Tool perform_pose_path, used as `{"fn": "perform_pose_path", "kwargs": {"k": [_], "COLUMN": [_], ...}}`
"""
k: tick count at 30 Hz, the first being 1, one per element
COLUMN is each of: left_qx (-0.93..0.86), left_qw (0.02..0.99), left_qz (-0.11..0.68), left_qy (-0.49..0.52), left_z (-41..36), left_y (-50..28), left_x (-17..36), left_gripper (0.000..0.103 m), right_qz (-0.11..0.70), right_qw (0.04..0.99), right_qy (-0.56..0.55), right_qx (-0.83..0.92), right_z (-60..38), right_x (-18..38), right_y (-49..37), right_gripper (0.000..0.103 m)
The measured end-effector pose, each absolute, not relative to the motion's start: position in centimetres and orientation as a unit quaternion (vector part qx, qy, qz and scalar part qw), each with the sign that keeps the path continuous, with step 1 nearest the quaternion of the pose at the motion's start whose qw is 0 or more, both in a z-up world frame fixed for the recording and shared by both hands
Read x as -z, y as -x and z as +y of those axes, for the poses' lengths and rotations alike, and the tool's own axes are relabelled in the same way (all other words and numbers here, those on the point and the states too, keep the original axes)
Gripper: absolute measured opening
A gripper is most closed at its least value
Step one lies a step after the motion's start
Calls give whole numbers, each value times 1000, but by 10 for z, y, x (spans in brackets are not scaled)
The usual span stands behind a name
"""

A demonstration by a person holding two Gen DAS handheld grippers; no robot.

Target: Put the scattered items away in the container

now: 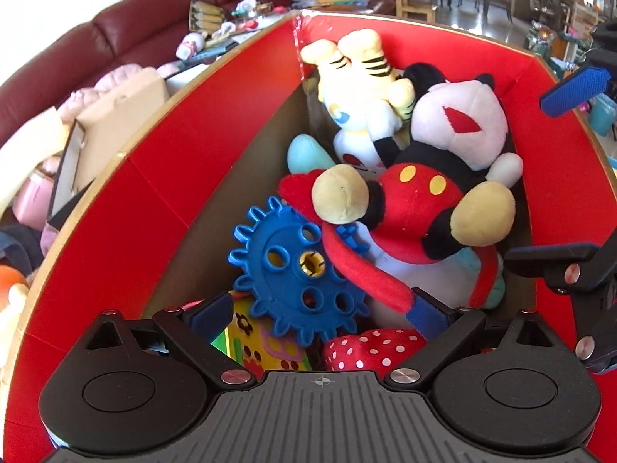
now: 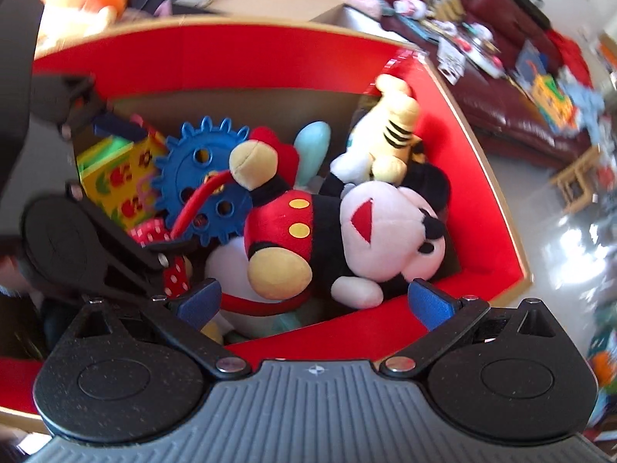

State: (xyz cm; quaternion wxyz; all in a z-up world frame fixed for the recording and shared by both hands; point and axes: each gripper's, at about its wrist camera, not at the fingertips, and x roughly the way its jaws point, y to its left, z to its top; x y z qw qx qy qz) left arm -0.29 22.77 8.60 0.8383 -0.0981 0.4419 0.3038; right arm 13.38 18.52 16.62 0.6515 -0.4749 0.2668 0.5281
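We hold two tongs over a cardboard box [image 1: 200, 146] with red inner flaps, and every place below is given from that box. The left gripper [image 1: 320, 310] hangs over its near edge with jaws spread wide and nothing between them. The right gripper [image 2: 314, 303] reaches in over another side, jaws also wide apart and empty.

Inside the box a Mickey Mouse plush [image 2: 347, 223] lies on top on its back. A striped tiger plush [image 1: 366, 88] is wedged into the far corner, and a blue plastic gear [image 1: 297, 266] leans against the side wall. A yellow patterned block [image 2: 115, 169] and a red polka-dot plush [image 1: 370, 349] sit lower down.

We judge the box nearly full. Beyond it, toys still litter the dark red sofa [image 1: 127, 34], so more tidying remains.
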Motion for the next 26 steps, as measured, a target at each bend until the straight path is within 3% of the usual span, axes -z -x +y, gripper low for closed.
{"fn": "perform_pose_path", "kwargs": {"k": [10,26], "left_qx": [-301,-295], "left_qw": [837,843], "left_qz": [450,444], "left_qy": [74,72], "left_z": [218,216], "left_y": [1,0], "left_x": [-70,-73], "left_gripper": [100,99], "right_qz": [228,236], "right_qw": [618,624], "right_qy": [547,551], "right_qx": [-517,-502], "right_z": [195,196], "right_x": [-149,-143], "right_y": [-129,-137], "right_gripper": [102,102]}}
